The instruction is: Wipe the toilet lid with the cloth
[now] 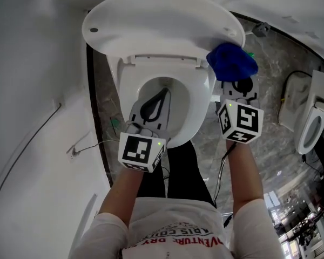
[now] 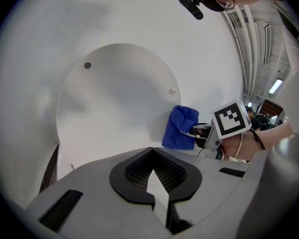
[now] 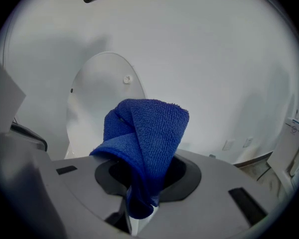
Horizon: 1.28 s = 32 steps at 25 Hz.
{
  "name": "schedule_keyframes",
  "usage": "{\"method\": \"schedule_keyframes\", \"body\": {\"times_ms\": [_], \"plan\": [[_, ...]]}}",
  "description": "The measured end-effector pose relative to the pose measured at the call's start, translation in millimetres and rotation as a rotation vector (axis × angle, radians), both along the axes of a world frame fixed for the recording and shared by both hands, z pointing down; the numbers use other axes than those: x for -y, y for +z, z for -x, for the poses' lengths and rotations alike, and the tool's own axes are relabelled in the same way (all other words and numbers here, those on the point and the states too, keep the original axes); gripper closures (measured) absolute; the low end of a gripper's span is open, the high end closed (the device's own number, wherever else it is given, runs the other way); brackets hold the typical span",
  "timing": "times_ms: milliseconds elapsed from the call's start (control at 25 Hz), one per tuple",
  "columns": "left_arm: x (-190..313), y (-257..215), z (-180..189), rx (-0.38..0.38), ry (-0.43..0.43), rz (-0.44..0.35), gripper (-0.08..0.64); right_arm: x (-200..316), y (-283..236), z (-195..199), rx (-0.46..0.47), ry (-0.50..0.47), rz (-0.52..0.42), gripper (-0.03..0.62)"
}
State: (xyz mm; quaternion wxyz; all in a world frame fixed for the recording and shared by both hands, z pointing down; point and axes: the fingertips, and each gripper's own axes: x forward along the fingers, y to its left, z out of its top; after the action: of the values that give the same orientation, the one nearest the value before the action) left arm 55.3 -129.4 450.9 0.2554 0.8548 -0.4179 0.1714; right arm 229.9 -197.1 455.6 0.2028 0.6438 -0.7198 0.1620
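Blue cloth at the raised toilet lid's right edge.
My right tool gripped it; my left tool was closed, empty.

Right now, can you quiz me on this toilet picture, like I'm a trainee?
1. True or false: the lid is up.
2. What holds the cloth? A: a hook. B: the right gripper. C: nothing, it lies on the floor.
3. Fill in: the cloth is ____ in colour.
Key: 1 true; 2 B; 3 blue.
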Motion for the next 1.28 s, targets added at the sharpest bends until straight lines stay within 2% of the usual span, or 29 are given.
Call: {"method": "schedule_keyframes", "body": {"times_ms": [240,400,520,720,960,1160,1280], "plan": [[-6,-4,9,-0.006,-0.008,-0.001,0.555,-22,0,-17,-0.037,0.076,0.028,0.505],[-5,1,34,-0.001,-0.031,0.007,0.555,-28,10,-1,-0.013,0.089,0.052,0.505],[-5,7,62,0.012,-0.04,0.005,0.555,-27,25,43,0.019,0.038,0.062,0.505],[-3,15,107,0.096,-0.038,-0.022,0.555,-12,50,138,0.086,-0.079,0.078,0.505],[6,31,166,0.066,-0.136,0.025,0.555,9,73,241,0.156,-0.222,0.069,0.505],[4,45,205,0.065,-0.197,0.049,0.555,27,88,301,0.197,-0.294,0.073,0.505],[1,52,222,0.056,-0.218,0.06,0.555,35,93,315,0.195,-0.295,0.067,0.505]]}}
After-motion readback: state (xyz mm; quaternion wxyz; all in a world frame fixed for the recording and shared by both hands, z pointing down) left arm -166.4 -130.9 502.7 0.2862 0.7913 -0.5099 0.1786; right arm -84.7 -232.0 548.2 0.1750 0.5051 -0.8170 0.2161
